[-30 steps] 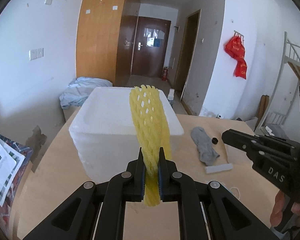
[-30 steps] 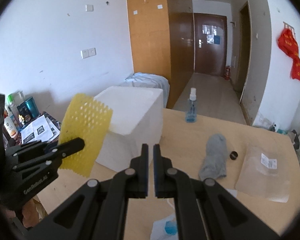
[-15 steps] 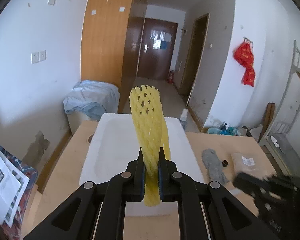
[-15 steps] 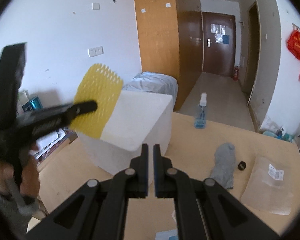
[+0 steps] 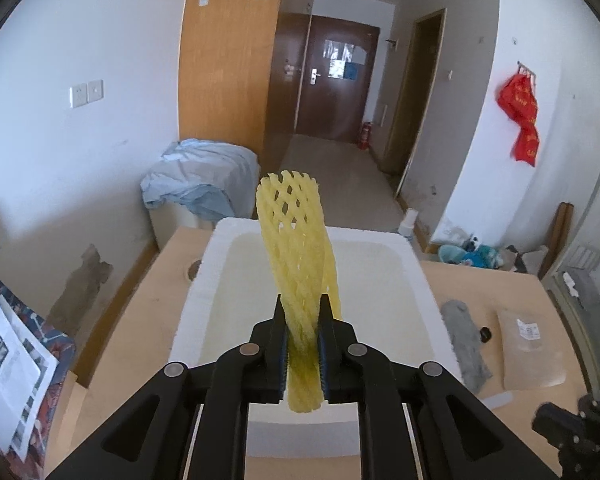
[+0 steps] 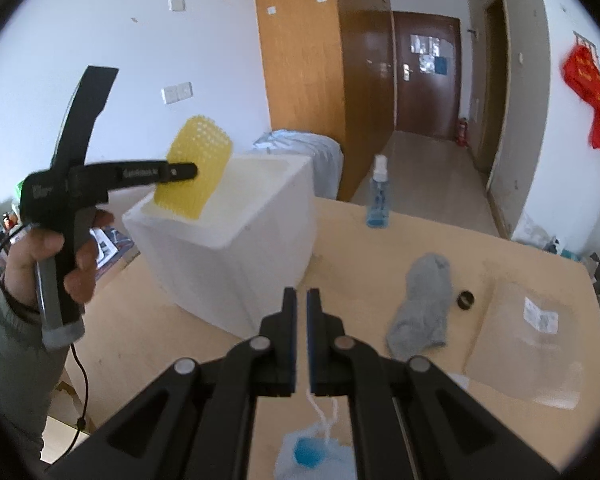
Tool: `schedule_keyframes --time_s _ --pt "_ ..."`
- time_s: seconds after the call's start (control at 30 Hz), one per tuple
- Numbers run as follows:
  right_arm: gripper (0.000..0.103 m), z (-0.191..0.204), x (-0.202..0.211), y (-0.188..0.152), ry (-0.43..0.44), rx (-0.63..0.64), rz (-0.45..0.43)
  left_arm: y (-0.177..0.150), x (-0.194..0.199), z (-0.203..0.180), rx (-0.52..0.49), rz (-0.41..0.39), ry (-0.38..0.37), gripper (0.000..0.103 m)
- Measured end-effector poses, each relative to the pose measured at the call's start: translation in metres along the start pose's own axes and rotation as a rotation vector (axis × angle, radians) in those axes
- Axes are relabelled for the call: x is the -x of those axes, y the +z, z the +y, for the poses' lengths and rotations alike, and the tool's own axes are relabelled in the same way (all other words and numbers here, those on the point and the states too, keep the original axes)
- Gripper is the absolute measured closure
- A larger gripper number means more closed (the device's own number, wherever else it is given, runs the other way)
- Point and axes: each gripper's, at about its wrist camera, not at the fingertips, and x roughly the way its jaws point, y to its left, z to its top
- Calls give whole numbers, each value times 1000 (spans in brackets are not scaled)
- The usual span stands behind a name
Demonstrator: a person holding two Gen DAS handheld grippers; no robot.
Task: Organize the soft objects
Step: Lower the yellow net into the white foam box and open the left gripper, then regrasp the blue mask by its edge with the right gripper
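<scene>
A grey sock point(image 6: 422, 304), a black cap point(image 6: 465, 299) and a clear bag point(image 6: 536, 336) are lying on the table point(image 6: 380, 248) at about 2 o'clock from the right gripper point(image 6: 301, 316), with a spray bottle point(image 6: 378, 196) standing at 12 – nothing is blocking the white foam box point(image 5: 204, 280). A hand point(image 6: 48, 252) is holding the left gripper point(image 5: 303, 334) angled down over the box's open top, its jaws opening with the yellow foam net point(image 5: 300, 264) between them and still touching the pads, its lower end hanging near the 6 o'clock rim. The right gripper is hovering closed and empty over bare table – the near edge sitting at its 7 o'clock.
</scene>
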Motion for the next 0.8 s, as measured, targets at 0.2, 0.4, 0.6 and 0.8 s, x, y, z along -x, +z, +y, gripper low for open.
schedule_keyframes --time_s 0.2,0.4,0.6,0.8 --pt "52 -14 3 -24 -22 -39 72 -1 5 -3 -31 -43 55 32" --pt "20 -9 20 -50 -35 -46 74 -1 19 7 -3 -88 53 24" --pt "17 3 -2 -75 -63 -40 171 -13 44 8 6 -124 28 17" --pt "17 10 -22 -92 -43 -57 219 -31 61 1 -8 -154 12 10"
